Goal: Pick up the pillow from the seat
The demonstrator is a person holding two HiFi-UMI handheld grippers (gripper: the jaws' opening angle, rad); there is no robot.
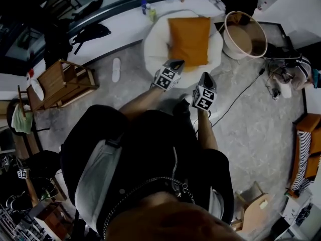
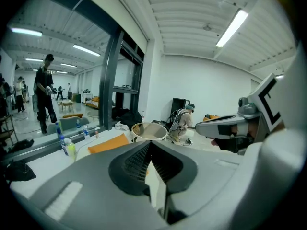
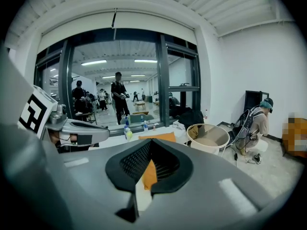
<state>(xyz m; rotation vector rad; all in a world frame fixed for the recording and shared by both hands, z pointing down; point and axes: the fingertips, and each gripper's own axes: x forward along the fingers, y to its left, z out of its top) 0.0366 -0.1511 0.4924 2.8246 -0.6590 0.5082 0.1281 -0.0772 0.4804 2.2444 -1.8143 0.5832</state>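
Grey speckled floor (image 1: 251, 129) fills most of my head view, with the operator's dark-clothed torso (image 1: 150, 154) across the lower half. At the upper centre sits a round white seat (image 1: 155, 44). The orange pillow (image 1: 189, 39) lies flat on its cushion, square to the frame and untouched. Just right of the seat stands a round cream basket (image 1: 225, 34), and at the left edge I see a wooden chair (image 1: 62, 84) tipped at an angle.

I hold both grippers out just below the seat's near edge, close to each other. My left gripper (image 1: 176, 63) points at the pillow's lower left corner and stops short of it. Its jaws are closed tip to tip and hold nothing. My right gripper (image 1: 205, 77) is lower and to the right, over the floor. Its jaws are also pressed together and empty, and the pillow shows orange through the slit behind the tips in the right gripper view. Small bottles (image 1: 150, 11) stand beyond the seat's far rim.
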